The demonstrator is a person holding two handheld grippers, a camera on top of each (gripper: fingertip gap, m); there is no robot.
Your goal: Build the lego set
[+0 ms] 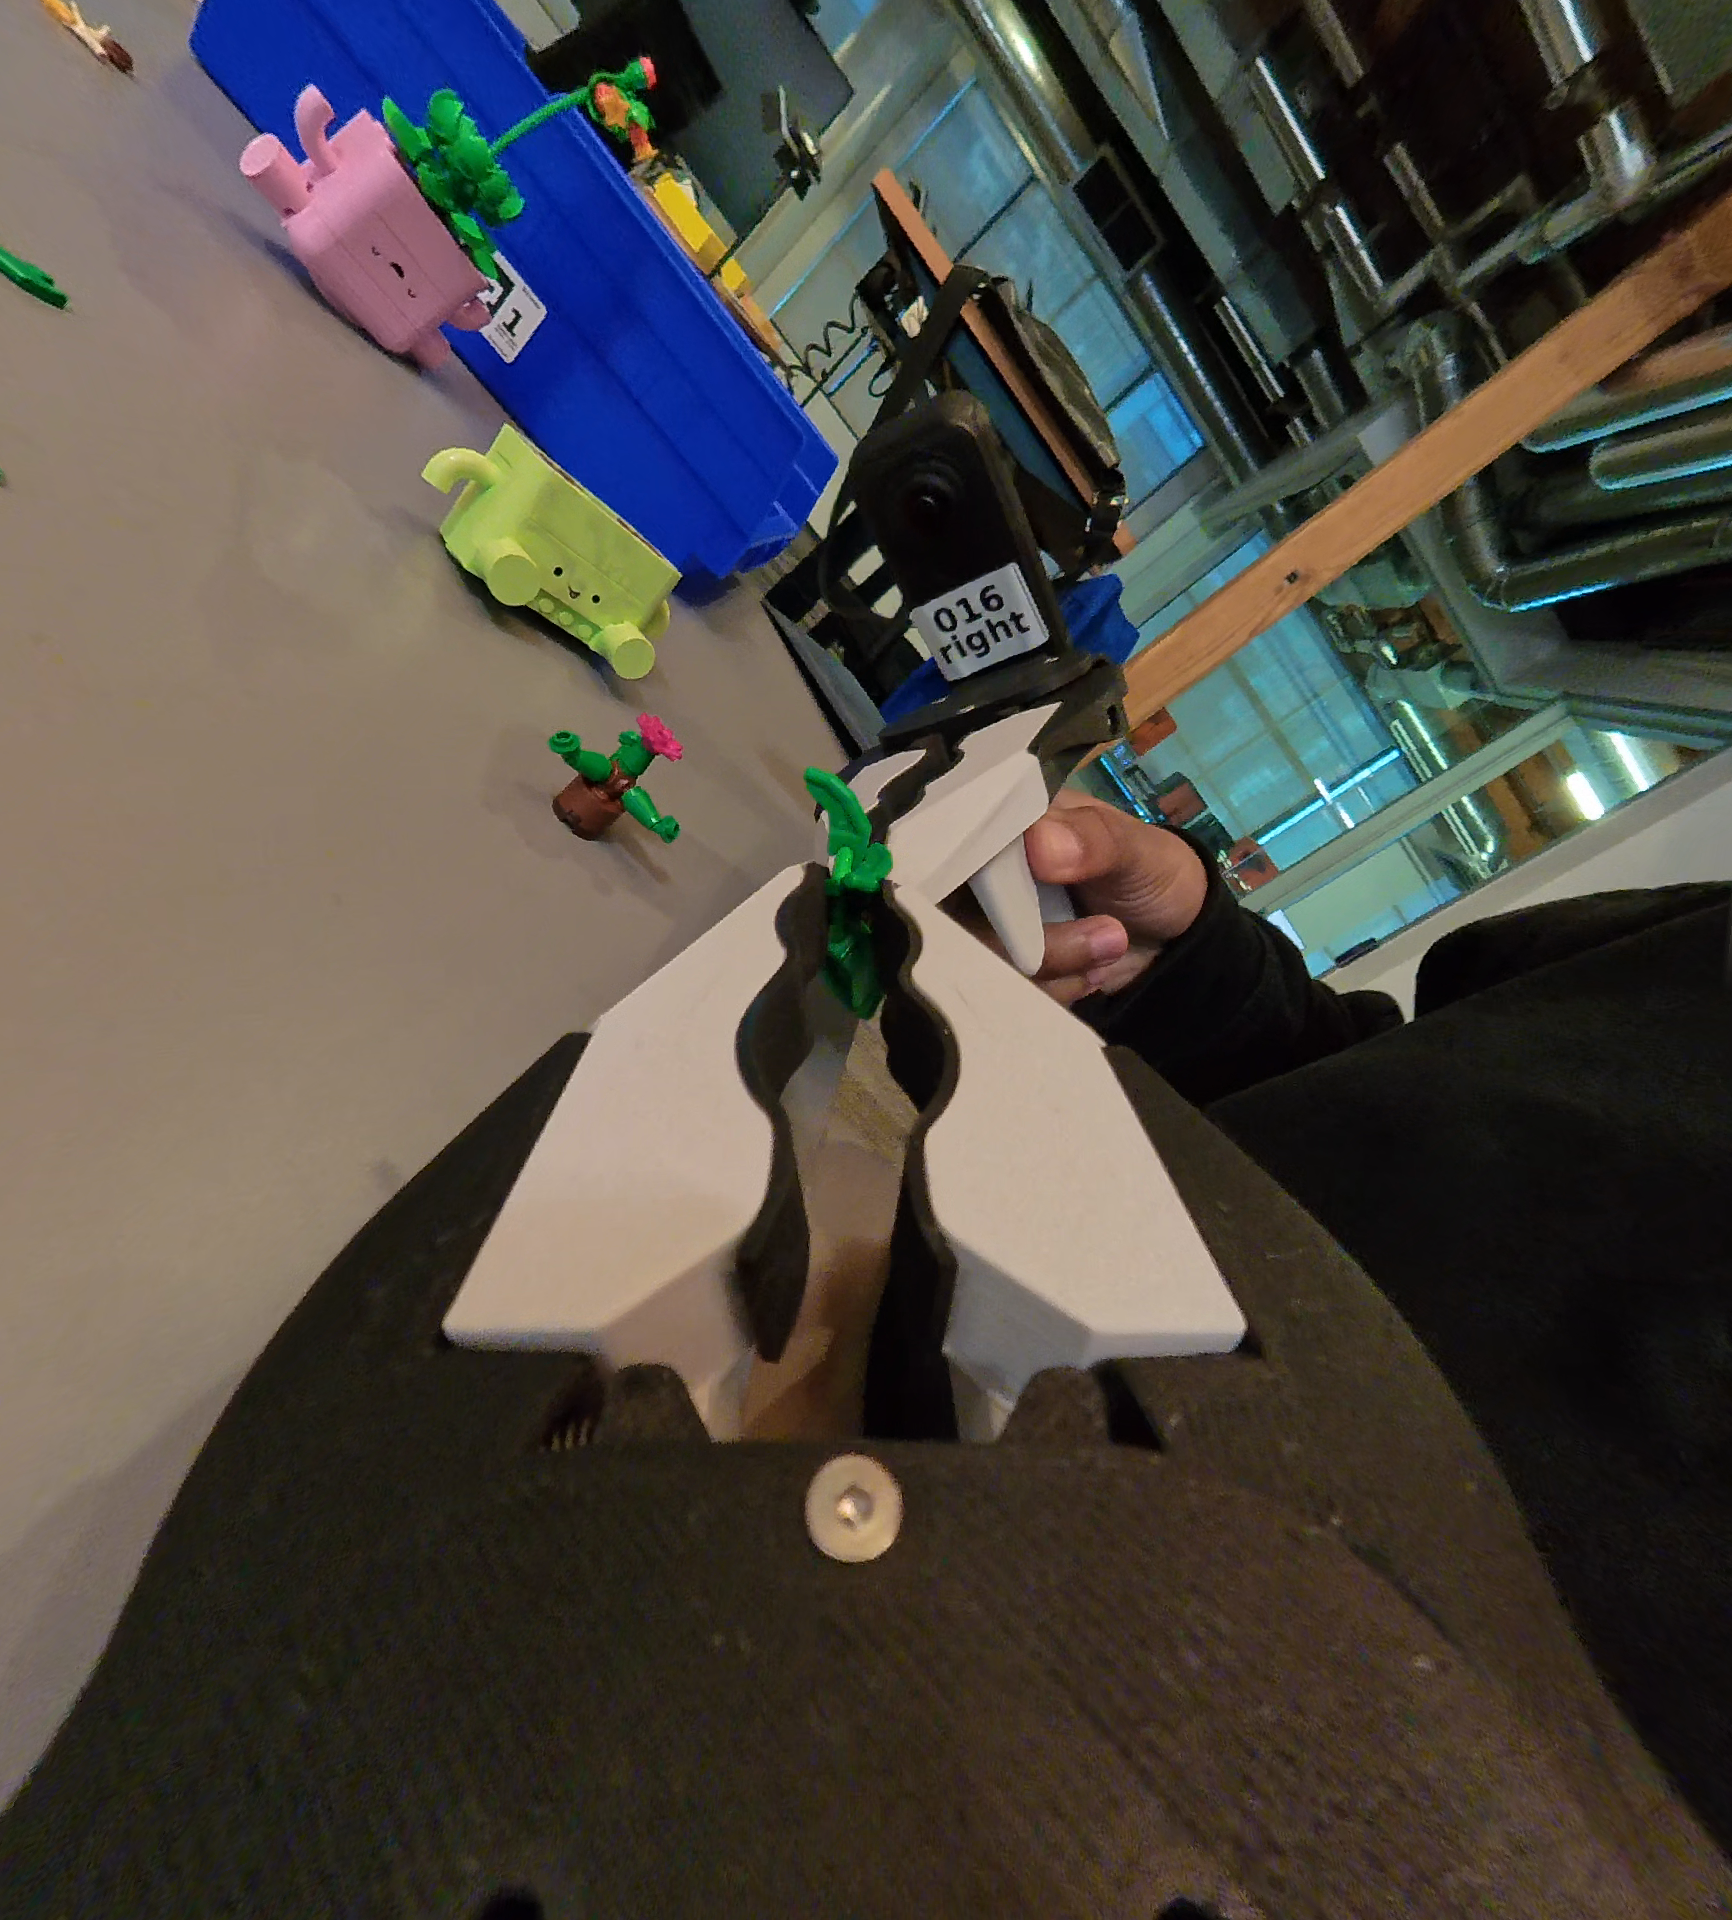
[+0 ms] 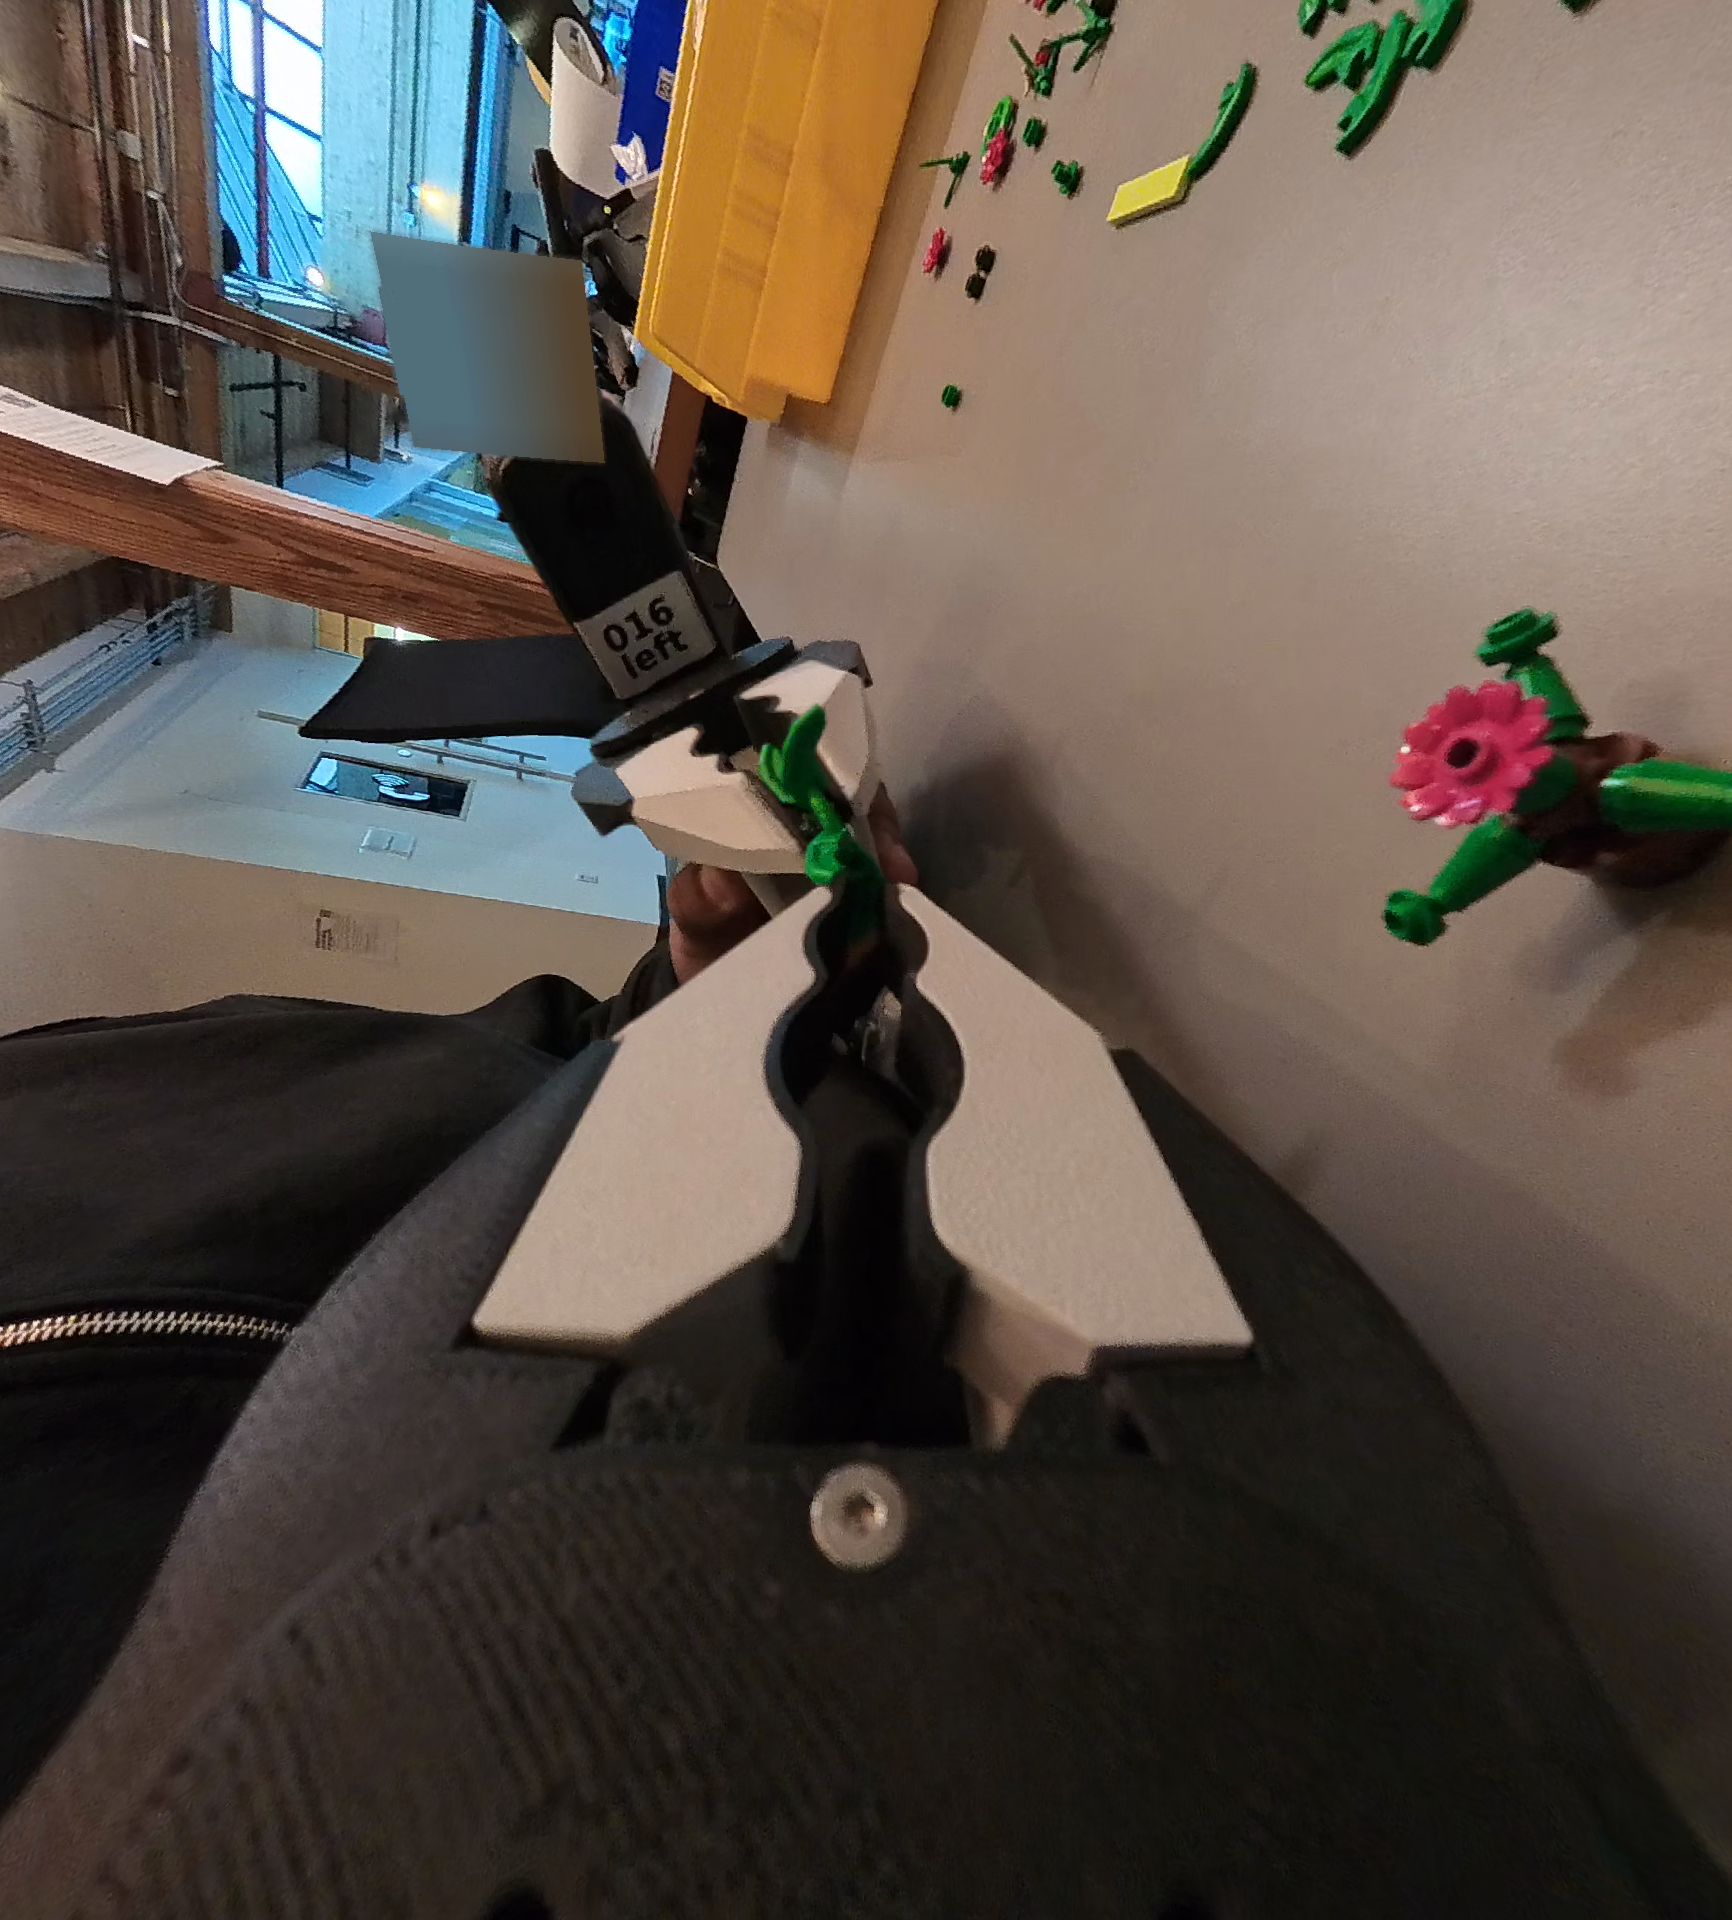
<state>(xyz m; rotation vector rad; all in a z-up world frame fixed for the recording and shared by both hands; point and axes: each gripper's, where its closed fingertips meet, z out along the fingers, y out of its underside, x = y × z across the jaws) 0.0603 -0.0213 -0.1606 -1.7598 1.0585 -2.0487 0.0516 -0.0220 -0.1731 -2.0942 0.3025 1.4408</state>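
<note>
My left gripper (image 1: 846, 899) is shut on a small green leaf stem (image 1: 854, 961), held in the air beside the table edge. My right gripper (image 1: 846, 821) meets it tip to tip and is shut on the stem's other end, where a bright green leaf (image 1: 831, 802) sticks out. In the right wrist view, my right gripper (image 2: 857, 920) pinches the green stem (image 2: 836, 857) and the left gripper (image 2: 789, 774) holds the far end. I cannot tell whether the green parts are one piece or two joined.
A small cactus with a pink flower in a brown pot (image 1: 618, 781) (image 2: 1568, 795) lies on the grey table (image 1: 166, 831). A lime box figure (image 1: 561, 566), a pink box figure with a plant (image 1: 374, 244) and a blue bin (image 1: 633, 343) stand behind. Loose green leaves (image 2: 1381, 62), a yellow tile (image 2: 1153, 192) and a yellow bin (image 2: 779, 187) lie farther off. My left and right fingertips are right by each other.
</note>
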